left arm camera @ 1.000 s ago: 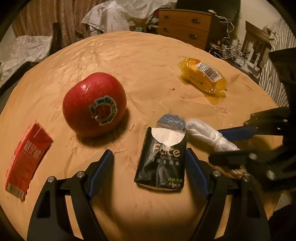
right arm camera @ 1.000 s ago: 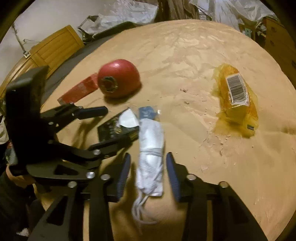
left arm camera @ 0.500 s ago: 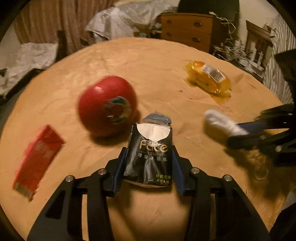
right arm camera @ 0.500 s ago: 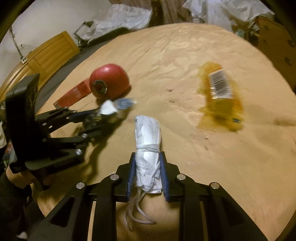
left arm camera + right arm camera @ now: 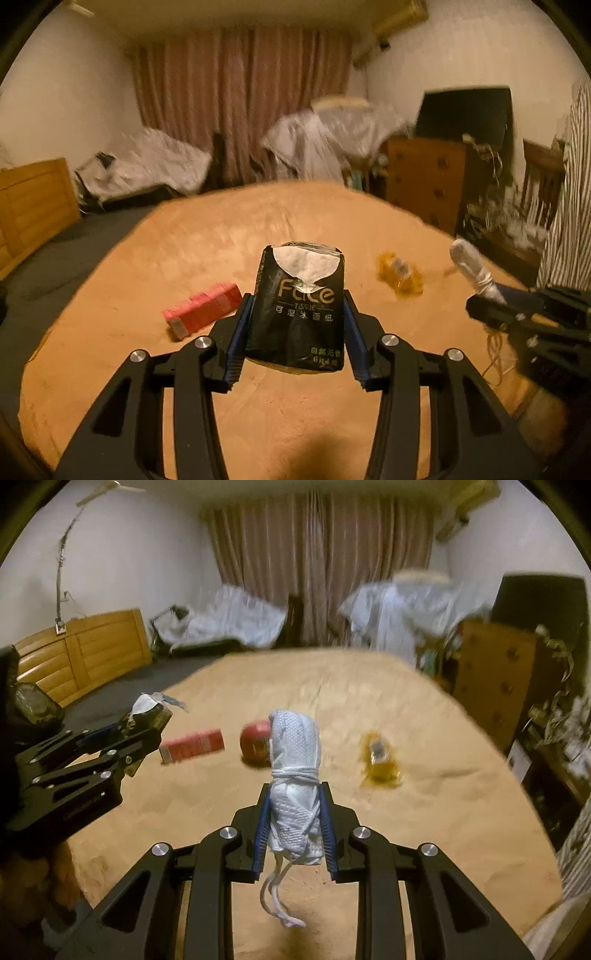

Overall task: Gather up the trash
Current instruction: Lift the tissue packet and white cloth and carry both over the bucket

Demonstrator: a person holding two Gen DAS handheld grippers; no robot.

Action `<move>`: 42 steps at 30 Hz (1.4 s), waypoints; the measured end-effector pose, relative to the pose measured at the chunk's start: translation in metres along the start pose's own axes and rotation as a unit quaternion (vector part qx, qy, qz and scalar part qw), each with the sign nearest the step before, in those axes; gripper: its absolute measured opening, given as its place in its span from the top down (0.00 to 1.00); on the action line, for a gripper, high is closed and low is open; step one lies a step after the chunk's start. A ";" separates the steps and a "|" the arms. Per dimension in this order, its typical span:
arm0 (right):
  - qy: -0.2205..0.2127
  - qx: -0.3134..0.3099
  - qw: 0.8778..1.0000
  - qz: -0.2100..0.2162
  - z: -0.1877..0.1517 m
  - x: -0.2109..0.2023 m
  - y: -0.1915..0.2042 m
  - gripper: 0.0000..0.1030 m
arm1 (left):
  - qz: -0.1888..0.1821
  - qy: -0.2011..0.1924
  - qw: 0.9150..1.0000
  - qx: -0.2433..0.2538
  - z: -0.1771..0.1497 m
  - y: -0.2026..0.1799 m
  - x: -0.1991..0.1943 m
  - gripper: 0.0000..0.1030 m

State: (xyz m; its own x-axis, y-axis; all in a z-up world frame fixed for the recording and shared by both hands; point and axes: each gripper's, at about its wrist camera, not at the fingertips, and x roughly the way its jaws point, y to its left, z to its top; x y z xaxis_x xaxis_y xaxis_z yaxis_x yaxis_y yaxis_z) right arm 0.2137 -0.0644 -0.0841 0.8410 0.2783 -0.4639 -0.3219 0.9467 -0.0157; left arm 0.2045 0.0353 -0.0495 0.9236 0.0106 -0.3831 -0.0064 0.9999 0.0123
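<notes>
Tissue pack (image 5: 299,314) and rolled mask (image 5: 295,775) (each hand-held gripper clamped) now off table (image 5: 221,229).

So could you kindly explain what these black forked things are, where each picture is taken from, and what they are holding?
They are hand-held grippers, one in each of a person's hands, each with a camera looking along its fingers. In the left camera's picture, the left gripper is clamped on a black tissue packet. In the right camera's picture, the right gripper pinches a rolled white mask. On the tan table lie a red box, a red apple and a yellow wrapper.
</notes>
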 end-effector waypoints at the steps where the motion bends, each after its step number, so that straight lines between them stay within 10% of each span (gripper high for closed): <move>1: -0.019 -0.006 1.000 -0.011 0.000 -0.014 0.006 0.75 | 0.006 -0.009 1.000 -0.004 0.002 -0.003 -0.007 0.57; 18: -0.069 0.002 0.997 -0.031 0.004 -0.101 0.004 0.75 | 0.007 -0.033 0.999 -0.005 0.014 -0.024 -0.045 0.57; 27: -0.063 0.037 0.992 -0.102 0.012 -0.194 -0.079 0.75 | -0.102 -0.032 0.994 0.030 0.038 -0.109 -0.048 0.57; 42: 0.085 0.138 0.966 -0.200 -0.058 -0.314 -0.288 0.75 | -0.312 0.067 0.940 0.121 0.013 -0.305 -0.048 0.57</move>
State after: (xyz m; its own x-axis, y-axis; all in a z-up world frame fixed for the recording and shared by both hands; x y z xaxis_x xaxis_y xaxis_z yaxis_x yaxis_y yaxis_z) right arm 0.0170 -0.4338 0.0144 0.7835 -0.1269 -0.6083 0.1618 0.9868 0.0025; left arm 0.1668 -0.2704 -0.0228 0.6627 -0.5597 -0.4977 0.6228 0.7809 -0.0489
